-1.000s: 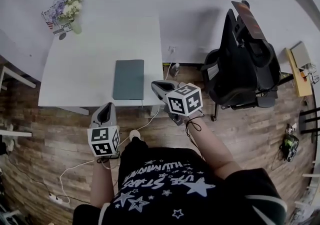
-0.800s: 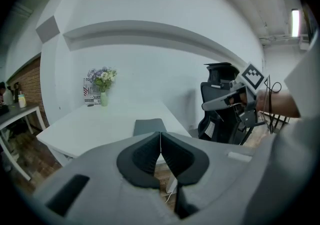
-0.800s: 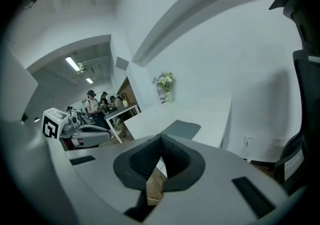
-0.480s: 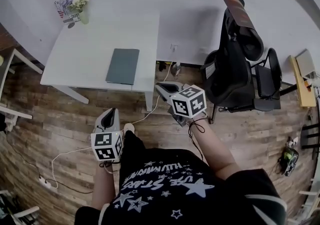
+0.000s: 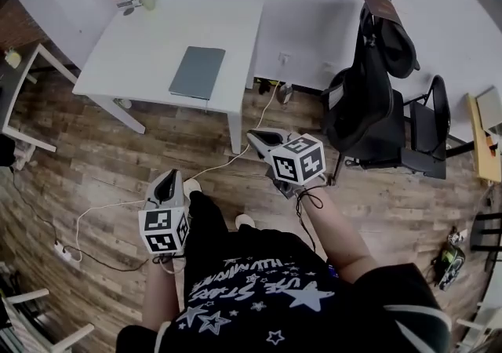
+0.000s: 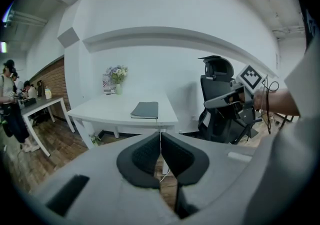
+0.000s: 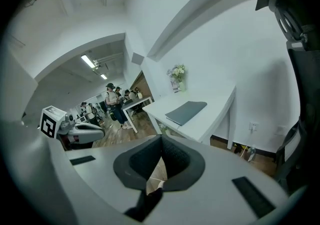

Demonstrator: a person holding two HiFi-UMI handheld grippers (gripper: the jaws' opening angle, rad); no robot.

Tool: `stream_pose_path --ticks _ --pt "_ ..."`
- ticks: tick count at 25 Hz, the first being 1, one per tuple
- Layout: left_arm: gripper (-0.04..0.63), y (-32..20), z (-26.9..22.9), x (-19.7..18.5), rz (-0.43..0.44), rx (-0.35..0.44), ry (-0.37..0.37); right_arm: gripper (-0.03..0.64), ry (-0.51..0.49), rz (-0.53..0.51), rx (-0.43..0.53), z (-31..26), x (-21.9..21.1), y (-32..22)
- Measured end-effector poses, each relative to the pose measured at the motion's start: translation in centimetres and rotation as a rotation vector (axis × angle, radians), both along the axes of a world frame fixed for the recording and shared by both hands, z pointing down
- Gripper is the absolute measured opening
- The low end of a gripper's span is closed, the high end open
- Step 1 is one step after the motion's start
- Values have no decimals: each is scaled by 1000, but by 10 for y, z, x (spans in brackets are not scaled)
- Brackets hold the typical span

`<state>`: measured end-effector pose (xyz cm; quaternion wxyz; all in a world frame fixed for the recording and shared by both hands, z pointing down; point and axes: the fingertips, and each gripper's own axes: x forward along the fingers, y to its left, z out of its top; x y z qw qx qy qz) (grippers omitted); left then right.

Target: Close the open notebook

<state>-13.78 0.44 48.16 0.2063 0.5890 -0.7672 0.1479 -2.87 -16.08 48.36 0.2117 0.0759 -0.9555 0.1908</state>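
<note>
Compared with one second ago, the person has stepped back from the white counter (image 5: 149, 45). The grey notebook (image 5: 198, 72), which was then just in front of both grippers, now lies well apart from them, near the front edge of the counter. Its cover is down and flat, so it looks already closed. The left gripper (image 5: 166, 180) and the right gripper (image 5: 260, 140) hang over the wooden floor (image 5: 118, 155), each with its jaws pressed together and nothing between them. I judge that the task is finished and the person is only moving away; no more contact with the notebook seems needed
</note>
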Motion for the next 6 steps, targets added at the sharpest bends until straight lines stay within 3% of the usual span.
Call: stream_pose_path --ticks 6 --pt "21 40 7 28 -36 -25 22 2 -7 -8 -13 0 20 22"
